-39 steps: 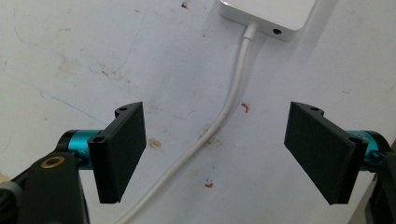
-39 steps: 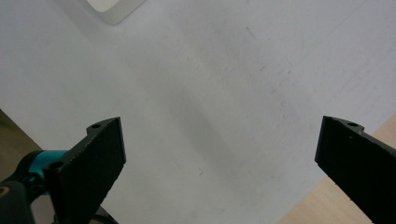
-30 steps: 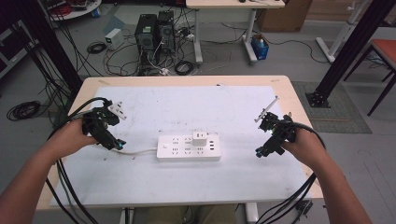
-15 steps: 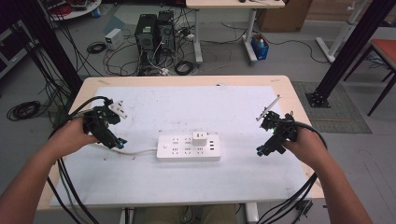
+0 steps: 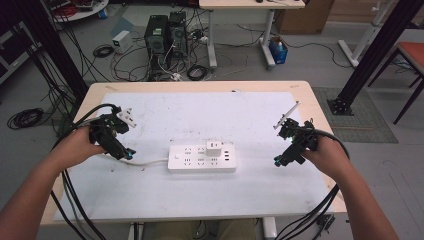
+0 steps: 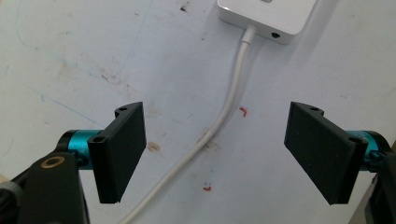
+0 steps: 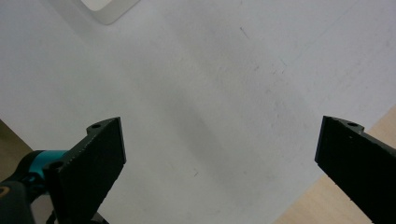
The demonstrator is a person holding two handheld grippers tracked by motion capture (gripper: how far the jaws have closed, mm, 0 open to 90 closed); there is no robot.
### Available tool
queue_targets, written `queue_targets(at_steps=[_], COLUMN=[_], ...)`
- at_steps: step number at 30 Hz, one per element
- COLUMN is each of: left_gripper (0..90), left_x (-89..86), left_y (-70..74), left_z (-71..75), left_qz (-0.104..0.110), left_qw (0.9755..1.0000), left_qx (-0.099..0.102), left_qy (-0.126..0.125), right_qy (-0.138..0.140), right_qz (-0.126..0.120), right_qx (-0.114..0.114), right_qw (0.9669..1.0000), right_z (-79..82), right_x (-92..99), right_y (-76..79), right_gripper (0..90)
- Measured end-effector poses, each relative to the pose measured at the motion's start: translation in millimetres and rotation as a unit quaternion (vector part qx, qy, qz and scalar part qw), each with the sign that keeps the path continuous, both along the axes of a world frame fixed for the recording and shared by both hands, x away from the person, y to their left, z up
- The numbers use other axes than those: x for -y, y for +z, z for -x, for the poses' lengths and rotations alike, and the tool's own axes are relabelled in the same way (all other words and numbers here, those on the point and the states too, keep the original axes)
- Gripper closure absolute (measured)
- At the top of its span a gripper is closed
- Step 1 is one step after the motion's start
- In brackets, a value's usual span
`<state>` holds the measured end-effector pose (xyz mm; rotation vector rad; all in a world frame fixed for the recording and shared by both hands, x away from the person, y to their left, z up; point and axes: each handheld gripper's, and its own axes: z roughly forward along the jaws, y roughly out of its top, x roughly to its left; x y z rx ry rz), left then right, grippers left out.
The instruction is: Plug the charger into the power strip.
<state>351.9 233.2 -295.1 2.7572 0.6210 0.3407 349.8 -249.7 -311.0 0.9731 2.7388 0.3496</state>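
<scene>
From the high view, I'm holding my left gripper (image 5: pixel 128 155) over the white mat (image 5: pixel 200 120), just off the left end of the white power strip (image 5: pixel 201 158), right above its white cord (image 5: pixel 147 162). A white plug adapter (image 5: pixel 215 148) sits in the strip's top face. My right gripper (image 5: pixel 280 161) hangs well off to the strip's right, near the mat's edge.

Left gripper view: my jaws stand apart, nothing between the pads, and the cord (image 6: pixel 224 116) runs up between them on the mat to the strip's end (image 6: pixel 268 16).

Right gripper view: jaws spread wide, gripping nothing, bare mat (image 7: pixel 210 84) below, a corner of the strip (image 7: pixel 105 9) at the top, wooden table edge (image 7: pixel 317 205) lower right.
</scene>
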Motion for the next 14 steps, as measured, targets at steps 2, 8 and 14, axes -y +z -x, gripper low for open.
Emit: queue_targets(at_steps=[2, 8, 14], left_gripper=[20.8, 20.8, 20.8], left_x=[-0.2, 0.1, 1.2], left_y=[-0.4, -0.5, -0.6], left_z=[0.0, 0.3, 1.0], left_qz=[0.001, 0.0, 0.0], left_qw=[1.0, 1.0, 1.0], left_qx=[0.0, -0.001, -0.001], left_qy=[0.001, 0.001, -0.001], right_qy=[-0.001, 0.003, 0.005], right_qz=[0.0, 0.002, 0.002], right_qx=[-0.001, -0.002, 0.0], right_qw=[1.0, 1.0, 1.0], right_z=[0.1, -0.7, -0.3], right_x=[-0.1, -1.3, -1.8], right_y=[0.0, 0.0, 0.0], right_gripper=[1.0, 1.0, 1.0])
